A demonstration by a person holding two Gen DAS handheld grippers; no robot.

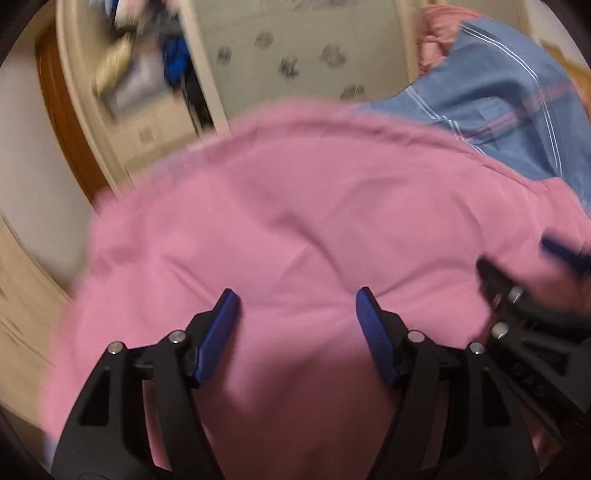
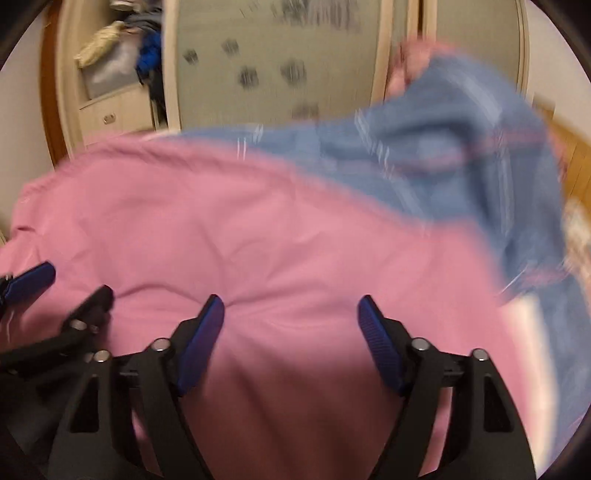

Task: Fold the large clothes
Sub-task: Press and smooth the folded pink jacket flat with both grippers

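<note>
A large pink garment [image 1: 295, 221] fills the lower half of both views, and it also shows in the right wrist view [image 2: 240, 236]. A blue striped cloth [image 1: 498, 99] lies behind it at the right, blurred in the right wrist view [image 2: 443, 166]. My left gripper [image 1: 297, 299] is open, its blue pads [image 1: 218, 332] spread wide over the pink fabric. My right gripper [image 2: 290, 306] is open too, fingers apart above the pink cloth. The right gripper shows at the right edge of the left wrist view [image 1: 517, 291]; the left gripper shows at the left edge of the right wrist view [image 2: 55, 295].
A cream wardrobe [image 2: 110, 110] with an open shelf of bundled clothes stands behind at the left. A frosted sliding door [image 1: 303, 55] with dark flower prints is at the back. More pink fabric [image 1: 439, 33] is heaped at the far right. Both views are motion-blurred.
</note>
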